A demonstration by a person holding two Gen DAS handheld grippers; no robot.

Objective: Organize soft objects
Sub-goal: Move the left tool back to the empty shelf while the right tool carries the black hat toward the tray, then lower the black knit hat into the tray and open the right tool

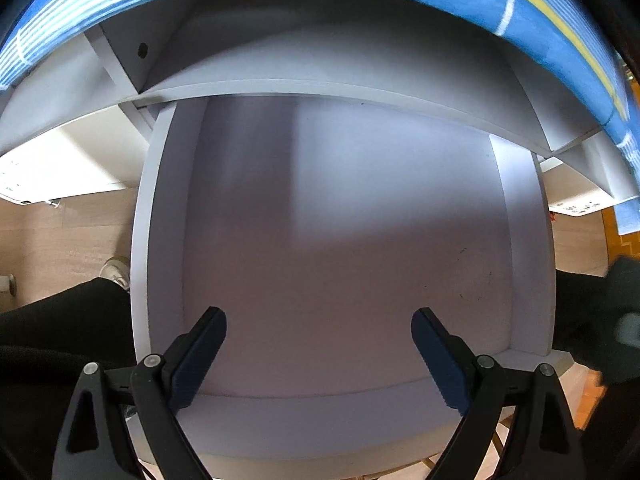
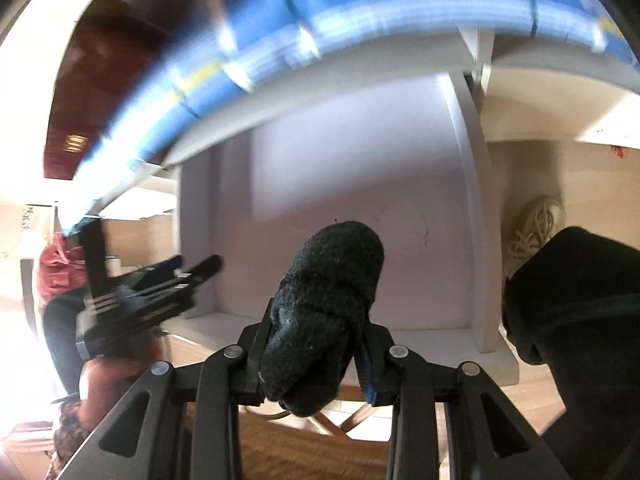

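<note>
Right wrist: sock [image 2: 324, 312] in gripper [image 2: 312, 356]

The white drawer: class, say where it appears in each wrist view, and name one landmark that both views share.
Left wrist: white drawer fills the centre, beyond the open fingers.
Right wrist: centre, behind the black sock.
Shared landmark: blue striped cloth arcs across the top of both.

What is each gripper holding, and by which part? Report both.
The right gripper is shut on a rolled black sock, clamped at its lower end, the rounded top sticking out. The left gripper is open, holding nothing.
</note>
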